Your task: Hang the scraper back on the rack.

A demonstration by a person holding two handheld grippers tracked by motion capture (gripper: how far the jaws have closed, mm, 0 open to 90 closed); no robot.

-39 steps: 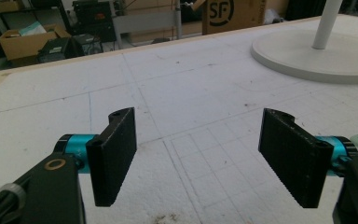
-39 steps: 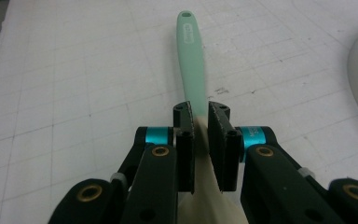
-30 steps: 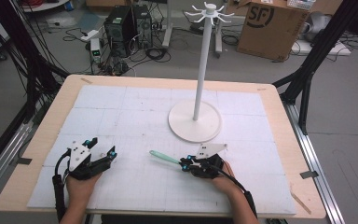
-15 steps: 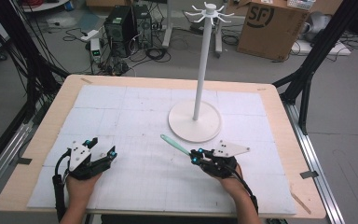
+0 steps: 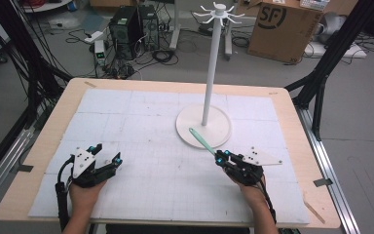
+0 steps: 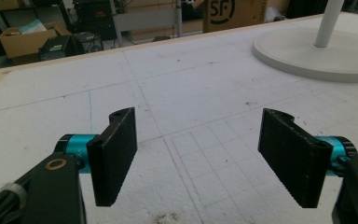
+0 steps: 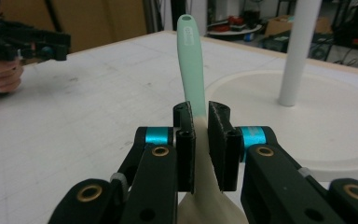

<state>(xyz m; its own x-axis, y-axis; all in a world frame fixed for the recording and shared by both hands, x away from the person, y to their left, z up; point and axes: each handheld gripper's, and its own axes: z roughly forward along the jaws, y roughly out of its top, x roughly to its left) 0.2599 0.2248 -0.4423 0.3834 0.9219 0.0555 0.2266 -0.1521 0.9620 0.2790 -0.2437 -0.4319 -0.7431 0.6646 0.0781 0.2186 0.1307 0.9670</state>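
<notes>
A pale wooden counter (image 5: pixel 282 105), covered by a white gridded foam sheet (image 5: pixel 141 126), was seen from above in a cluttered workroom. Black frame posts (image 5: pixel 328 53) were set at its sides, and computer towers (image 5: pixel 131 24), tangled cables and a cardboard box (image 5: pixel 285 27) were left on the grey floor beyond the far edge. A white hook stand (image 5: pixel 209 73) was placed right of centre on the sheet, its round base (image 5: pixel 216 131) lying toward the near side.

At the near right, the right tool (image 5: pixel 220 157) was pressed together on a mint-green spatula (image 5: pixel 202 142), whose handle was pointed up and to the left so that its tip was seen over the near rim of the base. At the near left, the left tool (image 5: pixel 106 155) was held low over the sheet, its jaws spread with nothing between them.

In the right gripper view, the spatula (image 7: pixel 192 70) was shown pinched at the join of green handle and cream blade, a hole being visible in the handle's end; the other hand (image 7: pixel 0 79) appeared at far left. In the left gripper view, specks and scuffs on the foam (image 6: pixel 205 93) were picked out.
</notes>
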